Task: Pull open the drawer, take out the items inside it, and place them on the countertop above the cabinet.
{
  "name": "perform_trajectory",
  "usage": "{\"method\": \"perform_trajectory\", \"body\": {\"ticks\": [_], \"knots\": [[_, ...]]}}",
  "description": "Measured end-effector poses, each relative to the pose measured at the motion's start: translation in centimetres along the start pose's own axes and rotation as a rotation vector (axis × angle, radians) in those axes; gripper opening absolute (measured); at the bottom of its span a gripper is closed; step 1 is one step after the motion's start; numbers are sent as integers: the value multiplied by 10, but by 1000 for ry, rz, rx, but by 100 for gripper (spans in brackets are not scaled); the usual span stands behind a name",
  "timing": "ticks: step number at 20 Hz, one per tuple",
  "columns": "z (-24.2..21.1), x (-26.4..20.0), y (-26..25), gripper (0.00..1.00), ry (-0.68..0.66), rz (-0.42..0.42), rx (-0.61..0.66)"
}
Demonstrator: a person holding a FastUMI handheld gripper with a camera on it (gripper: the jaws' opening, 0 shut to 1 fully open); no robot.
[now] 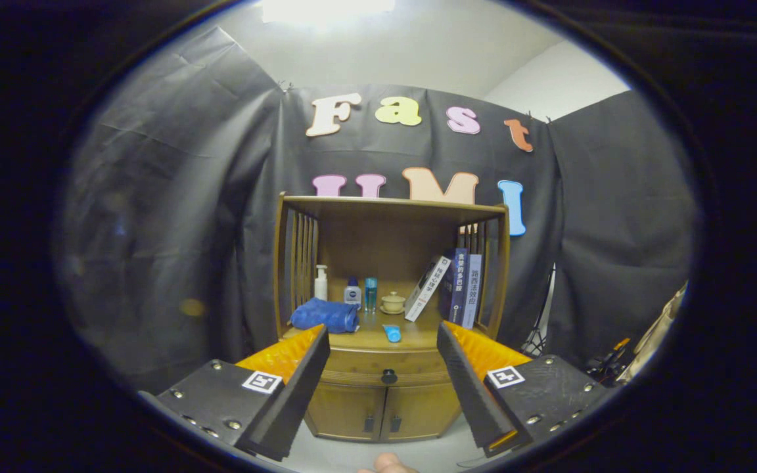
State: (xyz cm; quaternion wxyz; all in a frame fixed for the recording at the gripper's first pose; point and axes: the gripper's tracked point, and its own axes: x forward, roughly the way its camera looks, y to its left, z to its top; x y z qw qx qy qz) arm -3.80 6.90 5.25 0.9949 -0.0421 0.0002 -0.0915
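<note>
Straight ahead of the hand-held gripper [384, 368] sits a brown wooden cabinet [388, 315] with slatted sides. The gripper's fingers are spread wide, holding nothing, well short of it. Between them you can see the shut wooden drawer [378, 365] and its round dark knob [389, 376]. On the tabletop [418, 336] above it: a rolled blue towel [324, 315], a small blue tube [391, 333], a white pump bottle [321, 283], two little bottles, a beige lidded cup [392, 302] and some leaning books [452, 289].
</note>
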Motion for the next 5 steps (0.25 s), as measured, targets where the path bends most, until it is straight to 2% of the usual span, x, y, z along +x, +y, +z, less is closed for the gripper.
{"method": "perform_trajectory", "body": {"ticks": [5], "knots": [[0, 1, -6, 98, 8, 11, 24]]}}
